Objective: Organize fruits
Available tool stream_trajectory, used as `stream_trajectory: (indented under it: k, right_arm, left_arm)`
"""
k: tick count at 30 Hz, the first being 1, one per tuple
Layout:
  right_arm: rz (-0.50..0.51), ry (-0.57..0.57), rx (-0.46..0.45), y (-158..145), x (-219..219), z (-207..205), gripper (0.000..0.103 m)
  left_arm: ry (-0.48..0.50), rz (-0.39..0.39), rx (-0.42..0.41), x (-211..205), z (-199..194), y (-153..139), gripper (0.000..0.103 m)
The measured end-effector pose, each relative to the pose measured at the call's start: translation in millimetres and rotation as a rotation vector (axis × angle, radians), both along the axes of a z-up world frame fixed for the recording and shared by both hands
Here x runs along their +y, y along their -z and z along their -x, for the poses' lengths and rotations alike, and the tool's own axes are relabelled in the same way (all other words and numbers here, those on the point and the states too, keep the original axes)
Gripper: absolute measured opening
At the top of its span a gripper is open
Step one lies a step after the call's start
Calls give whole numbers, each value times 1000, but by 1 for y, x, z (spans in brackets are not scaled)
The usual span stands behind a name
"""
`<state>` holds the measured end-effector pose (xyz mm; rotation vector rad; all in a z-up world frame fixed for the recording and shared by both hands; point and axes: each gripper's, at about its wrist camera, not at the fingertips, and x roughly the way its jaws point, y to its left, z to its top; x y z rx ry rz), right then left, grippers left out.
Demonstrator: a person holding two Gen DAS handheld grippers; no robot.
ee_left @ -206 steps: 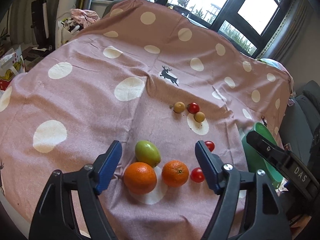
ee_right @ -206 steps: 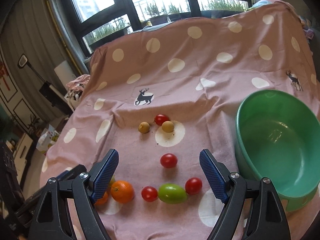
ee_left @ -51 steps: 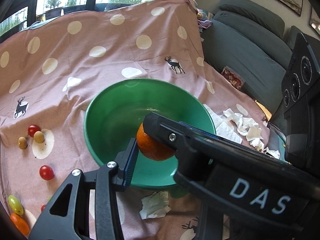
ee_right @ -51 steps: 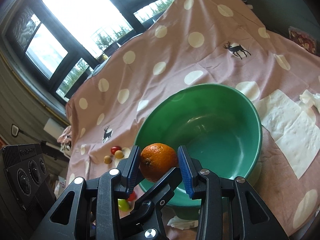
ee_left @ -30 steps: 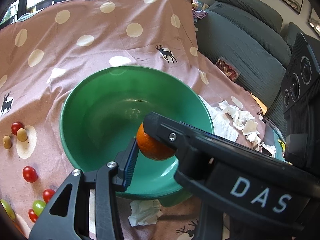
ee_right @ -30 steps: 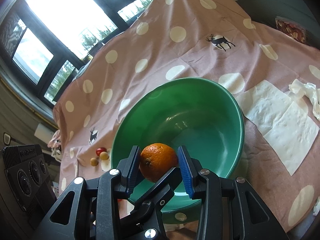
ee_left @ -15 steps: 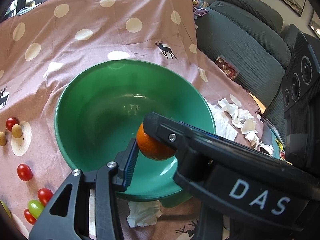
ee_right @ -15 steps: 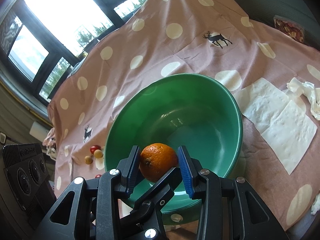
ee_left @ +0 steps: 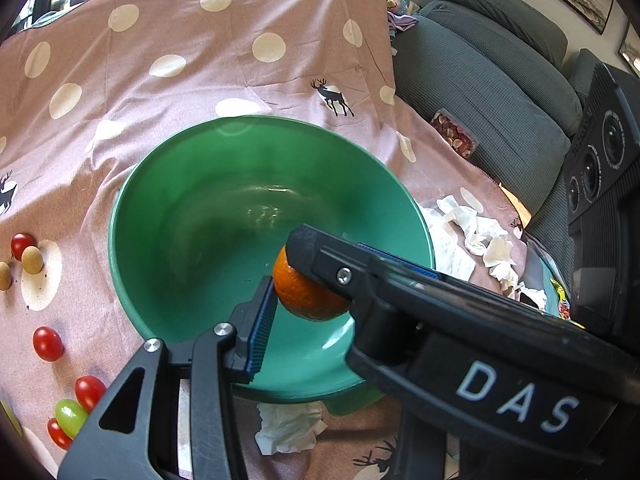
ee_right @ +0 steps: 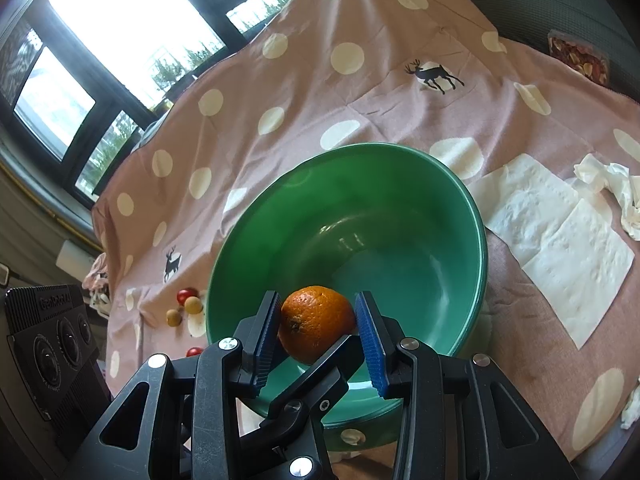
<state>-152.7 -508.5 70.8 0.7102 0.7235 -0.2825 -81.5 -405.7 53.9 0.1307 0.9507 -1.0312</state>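
Orange: an orange (ee_right: pixel 316 320) is being held in the air just inside the near rim of the green bowl (ee_right: pixel 372 145), above its empty bottom.
Right gripper: the right gripper (ee_right: pixel 318 328) is being kept pinched on the orange, one ribbed blue pad against each side.
Left gripper: only one finger of the left gripper (ee_left: pixel 304 300) is being shown, its blue pad against the orange's side; the other is being hidden behind the right gripper, so its grip cannot be told.
Risk, drop: if released from here, the round, firm fruit is likely to be bounced or rolled on the slick, hard-looking curved wall.
Risk, clash: the two tools are being crossed closely over the bowl; an opening finger may be knocked against the other.
Risk, bowl: the near rim may be pressed and the bowl tipped on the soft cloth.
Materials: dimpled, matte peel; glossy, smooth bowl; wrinkled spotted pink tablecloth (ee_left: pixel 240 80) under it.
Other fruit: smooth cherry tomatoes (ee_left: pixel 48 344) are being left on the cloth, left of the bowl.
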Motion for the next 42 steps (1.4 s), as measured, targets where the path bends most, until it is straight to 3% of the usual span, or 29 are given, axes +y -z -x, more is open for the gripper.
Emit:
stream_trajectory:
  k: [42]
  right_arm:
    - [-15,4,11,5,0,-1,42]
  left_arm:
    - [-17,-15,-1,0,-2,3,42]
